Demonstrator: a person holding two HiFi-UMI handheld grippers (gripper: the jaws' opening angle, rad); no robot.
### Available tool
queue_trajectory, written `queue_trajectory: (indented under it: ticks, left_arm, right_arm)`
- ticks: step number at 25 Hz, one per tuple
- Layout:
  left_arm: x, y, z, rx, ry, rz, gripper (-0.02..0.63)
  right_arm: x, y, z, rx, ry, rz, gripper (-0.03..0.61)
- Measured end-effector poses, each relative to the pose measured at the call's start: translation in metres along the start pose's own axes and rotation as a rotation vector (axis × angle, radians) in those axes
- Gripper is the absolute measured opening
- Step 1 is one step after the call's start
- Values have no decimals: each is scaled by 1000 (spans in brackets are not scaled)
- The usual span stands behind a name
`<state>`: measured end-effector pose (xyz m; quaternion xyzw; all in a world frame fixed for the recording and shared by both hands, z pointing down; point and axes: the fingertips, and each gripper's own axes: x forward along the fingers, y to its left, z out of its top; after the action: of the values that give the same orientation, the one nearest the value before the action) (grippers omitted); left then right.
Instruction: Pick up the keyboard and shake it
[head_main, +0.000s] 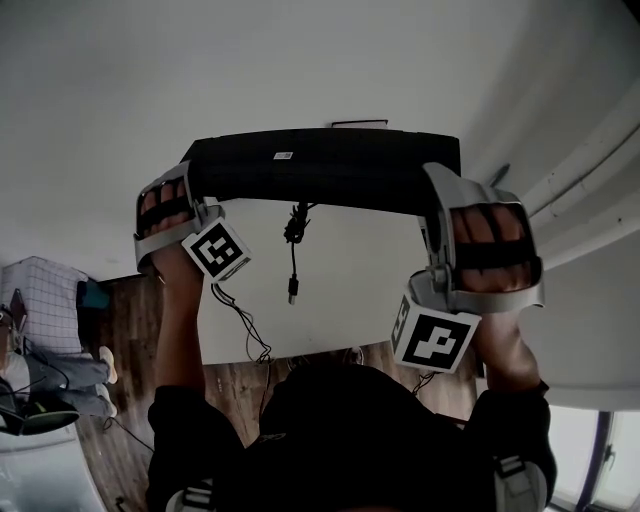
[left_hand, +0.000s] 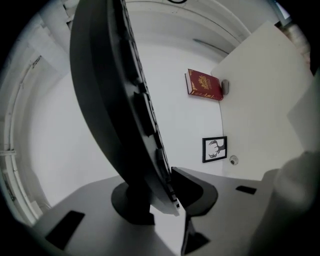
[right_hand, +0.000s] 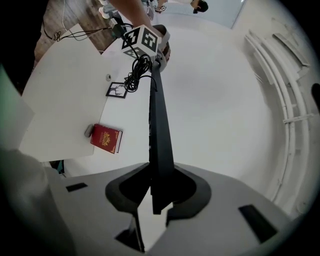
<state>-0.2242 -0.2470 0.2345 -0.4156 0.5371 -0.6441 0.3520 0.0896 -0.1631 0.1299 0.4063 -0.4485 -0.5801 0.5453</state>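
Both grippers hold a black keyboard (head_main: 320, 170) up in the air, its underside facing me. My left gripper (head_main: 195, 205) is shut on its left end and my right gripper (head_main: 440, 215) is shut on its right end. A bundled black cable (head_main: 293, 250) dangles from the keyboard's middle. In the left gripper view the keyboard (left_hand: 110, 100) runs edge-on away from the left gripper (left_hand: 162, 192), tilted, with its pads pressed on both faces. The right gripper view shows the keyboard (right_hand: 159, 130) standing edge-on in the right gripper (right_hand: 157, 187), and the left gripper's marker cube (right_hand: 142, 40) at the far end.
A white table (head_main: 330, 300) lies below the keyboard. On it are a red book (right_hand: 106, 138) and a small framed antler picture (right_hand: 117, 90). Wooden floor (head_main: 130, 310) and a bag (head_main: 40, 300) lie to the left. White walls with trim surround the space.
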Motion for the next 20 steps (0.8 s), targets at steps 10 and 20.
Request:
queue_trajectory:
  ticks: [10, 20]
  left_arm:
    - [-48, -13, 2, 21, -23, 12, 98]
    - [-88, -73, -8, 60, -120, -108, 95]
  right_arm:
    - [33, 63, -26, 128, -19, 127, 92]
    - [81, 166, 5, 164, -136, 335, 91]
